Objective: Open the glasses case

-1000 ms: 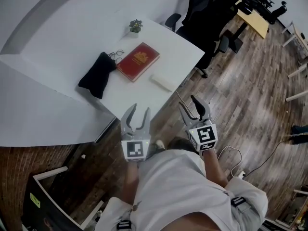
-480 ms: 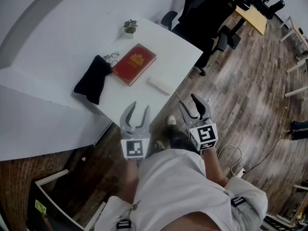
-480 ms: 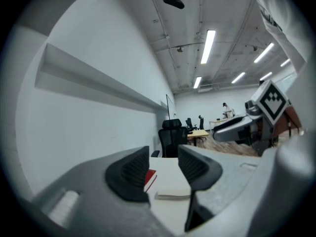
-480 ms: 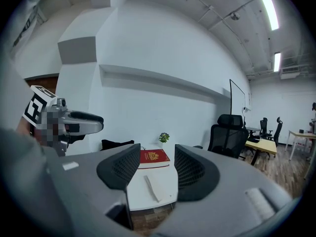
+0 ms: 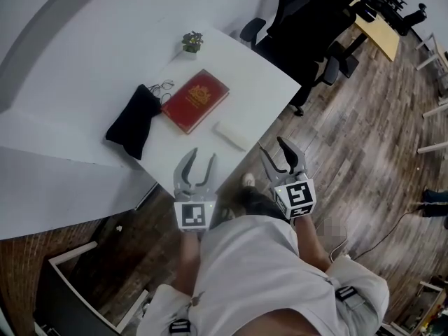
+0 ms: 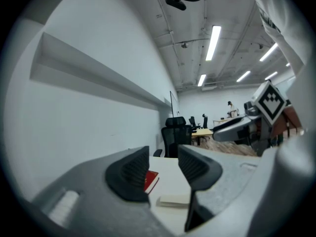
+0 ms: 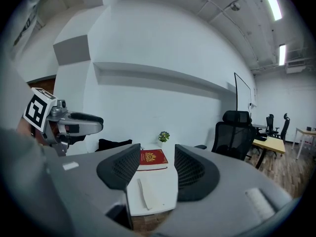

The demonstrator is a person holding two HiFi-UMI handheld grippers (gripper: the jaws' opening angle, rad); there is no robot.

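Observation:
The white oblong glasses case (image 5: 231,135) lies near the front edge of the white table (image 5: 262,75), just ahead of both grippers. My left gripper (image 5: 201,158) is open and empty, its tips over the table's edge. To its right, off the table over the floor, my right gripper (image 5: 273,147) is open and empty too. The left gripper view shows the case (image 6: 174,200) low between the jaws of the left gripper (image 6: 160,169). In the right gripper view the case (image 7: 148,194) lies lengthwise between the jaws of the right gripper (image 7: 153,169).
A red book (image 5: 196,100) lies behind the case, with a black pouch (image 5: 131,121) and spectacles (image 5: 165,86) to its left and a small potted plant (image 5: 192,42) at the far edge. Black office chairs (image 5: 308,26) stand at the table's right on the wooden floor.
Both grippers have moved forward toward the table, still open. The case and book now sit nearer to their tips.

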